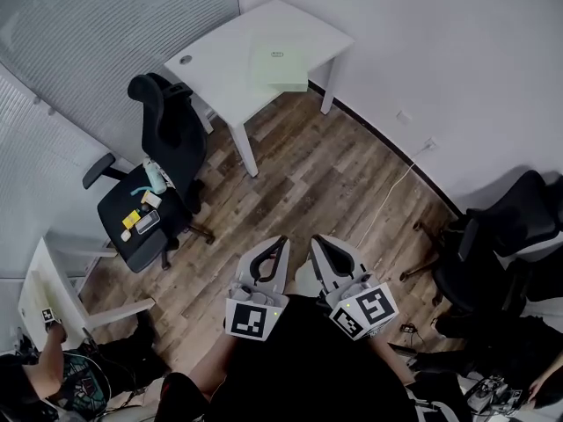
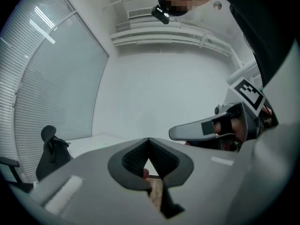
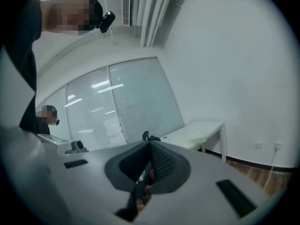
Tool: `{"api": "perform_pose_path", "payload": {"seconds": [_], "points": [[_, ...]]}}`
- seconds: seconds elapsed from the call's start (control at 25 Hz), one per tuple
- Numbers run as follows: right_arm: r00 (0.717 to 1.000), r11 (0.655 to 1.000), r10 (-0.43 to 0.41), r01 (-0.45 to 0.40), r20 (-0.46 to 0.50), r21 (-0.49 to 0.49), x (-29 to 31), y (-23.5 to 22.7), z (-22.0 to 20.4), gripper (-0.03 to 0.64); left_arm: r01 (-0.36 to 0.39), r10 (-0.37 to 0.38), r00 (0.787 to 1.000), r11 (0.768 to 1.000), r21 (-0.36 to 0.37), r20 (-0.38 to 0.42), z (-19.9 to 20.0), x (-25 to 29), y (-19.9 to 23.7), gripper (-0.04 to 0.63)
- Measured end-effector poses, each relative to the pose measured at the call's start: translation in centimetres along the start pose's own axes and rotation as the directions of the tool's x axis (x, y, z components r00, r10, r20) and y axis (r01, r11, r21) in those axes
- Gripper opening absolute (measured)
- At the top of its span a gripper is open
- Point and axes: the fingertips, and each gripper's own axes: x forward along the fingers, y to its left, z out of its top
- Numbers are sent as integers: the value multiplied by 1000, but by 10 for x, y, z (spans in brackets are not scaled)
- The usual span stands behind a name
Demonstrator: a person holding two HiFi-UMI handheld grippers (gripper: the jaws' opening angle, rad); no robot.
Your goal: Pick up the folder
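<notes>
The folder (image 1: 280,67) is pale green and lies flat near the right edge of the white table (image 1: 220,60) at the far end of the room. In the right gripper view the folder (image 3: 193,138) shows as a pale sheet on the table (image 3: 206,125), well ahead of the jaws. Both grippers are held side by side low in the head view, far from the table. My left gripper (image 1: 282,239) is shut with nothing in it; its jaw tips meet (image 2: 149,140). Beside it my right gripper (image 1: 315,238) is also shut and empty, tips together (image 3: 150,142).
A black office chair (image 1: 149,192) carrying a bottle and small items stands left of the path to the table. Another black chair (image 1: 493,244) is at the right. A white cable (image 1: 387,192) runs across the wood floor. A person (image 1: 44,367) sits at a desk, bottom left.
</notes>
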Motion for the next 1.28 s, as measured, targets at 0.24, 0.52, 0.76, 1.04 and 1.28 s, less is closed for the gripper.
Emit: {"api": "perform_pose_path", "payload": {"seconds": [0.24,0.52,0.76,1.04,1.28], "points": [[999,999,33,-33,-17,-5,3,-38,13,0,-38,38,999,999,-15,-5,4,39,-8,5],[997,997,79,-80,-25,-18,14,-87,34,0,-95,95,996,995,-20,-2,9,88,-14,5],[993,994,109,-110,-33,-23,16,-124,43,0,-126,126,992,992,-9,0,8,125,-25,5],[992,993,119,-120,-34,-14,18,-154,49,-2,-149,149,989,989,-10,-4,7,151,-30,5],[995,996,92,-92,-41,2,20,-176,50,-1,-150,149,989,988,-33,-16,4,168,-27,5]]}}
